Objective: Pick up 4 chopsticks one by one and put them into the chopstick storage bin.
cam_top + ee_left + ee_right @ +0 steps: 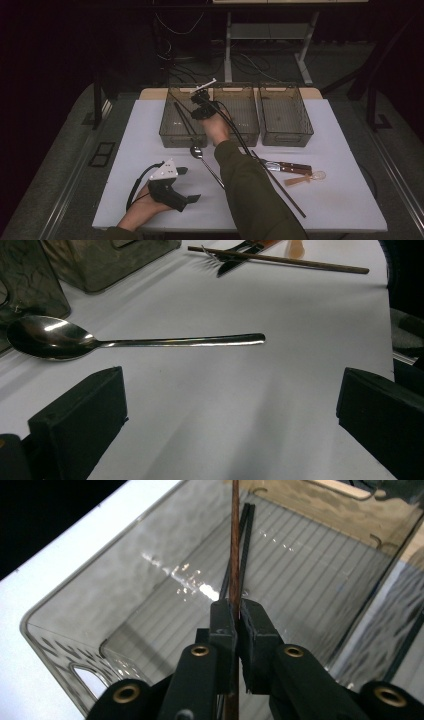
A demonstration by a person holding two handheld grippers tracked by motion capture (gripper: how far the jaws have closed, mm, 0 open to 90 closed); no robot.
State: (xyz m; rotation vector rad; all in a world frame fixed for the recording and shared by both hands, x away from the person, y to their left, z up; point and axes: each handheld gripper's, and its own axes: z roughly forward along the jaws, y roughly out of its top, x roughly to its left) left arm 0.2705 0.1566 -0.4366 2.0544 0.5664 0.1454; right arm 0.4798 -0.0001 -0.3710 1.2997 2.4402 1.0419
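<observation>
1. The right tool is clamped on a brown chopstick above the left bin.
2. The left tool rests wide open and empty on the table, near a spoon.

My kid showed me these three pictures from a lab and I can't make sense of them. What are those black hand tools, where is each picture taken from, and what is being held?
A person holds a two-jaw gripper in each hand. The high view looks down on a white table; the other two pictures come from cameras riding on the grippers. The right gripper is shut on a brown chopstick over the left bin of three, where dark chopsticks already lie. The left gripper rests open near a spoon. A knife, another chopstick and a small wooden spoon wait on the table.
</observation>
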